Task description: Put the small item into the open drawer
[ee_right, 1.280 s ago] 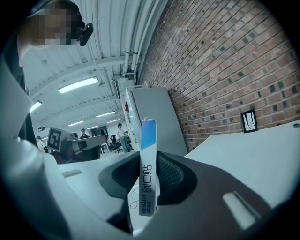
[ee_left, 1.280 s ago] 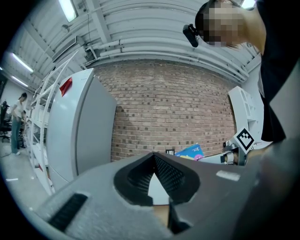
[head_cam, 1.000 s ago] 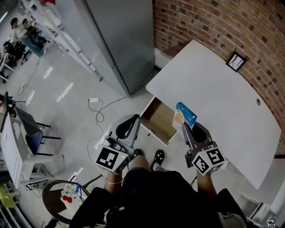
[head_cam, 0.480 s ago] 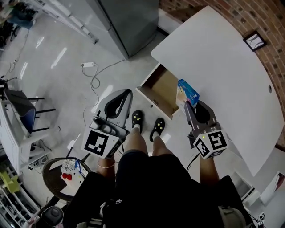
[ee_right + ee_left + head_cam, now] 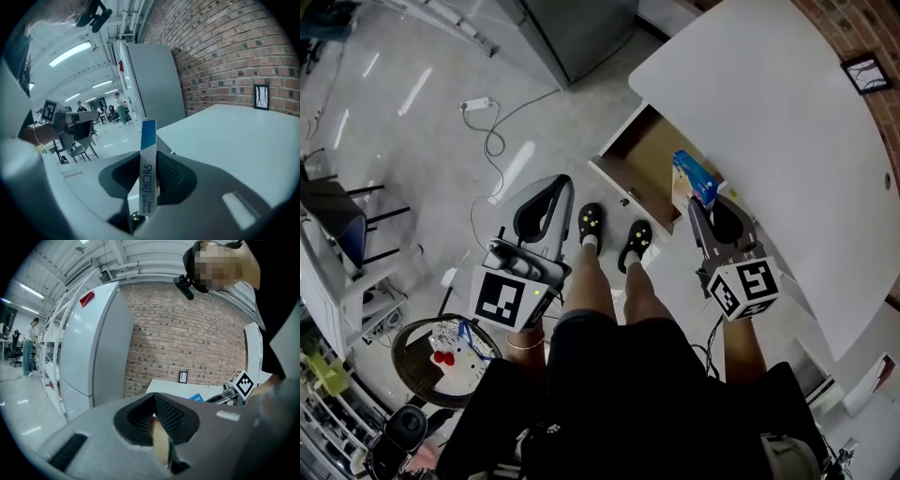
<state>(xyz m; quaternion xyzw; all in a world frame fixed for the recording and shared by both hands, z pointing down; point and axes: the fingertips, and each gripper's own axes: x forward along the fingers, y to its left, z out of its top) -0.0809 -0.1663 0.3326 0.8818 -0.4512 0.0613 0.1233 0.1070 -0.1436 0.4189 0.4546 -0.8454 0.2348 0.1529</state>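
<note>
1. Grip of right gripper (image 5: 696, 204): fingers (image 5: 171, 176) pressed shut on the small box (image 5: 692, 178), a thin blue and white one. Stands on its edge and sticks out past the fingertips.
2. Left gripper (image 5: 553, 192): fingertips together, holding nothing. Hangs well off to the left of the right fingers, over the floor (image 5: 441, 112), far from the box.
3. Just changed: both grippers lower than a second ago. Same tight hold on the box as before, with no slip to see.
4. Open drawer (image 5: 642, 159): now just past the right fingertips and a bit to their left, sticking out from under the white table (image 5: 787, 103). Looks bare inside, as far as can be seen.
5. Box in front of the drawer's right side in the head view, but not down in it yet. Hard to tell how high above it.
6. Meaning for the task: carrying part nearly over, most likely, and letting go comes next. Not done yet.
7. Next, probably: move the right fingertips a little on and down until the box is over the brown bottom of the drawer, then let the fingers part.
8. Careful with the table edge right beside the right fingers. Could bump there and knock the box crooked.
</note>
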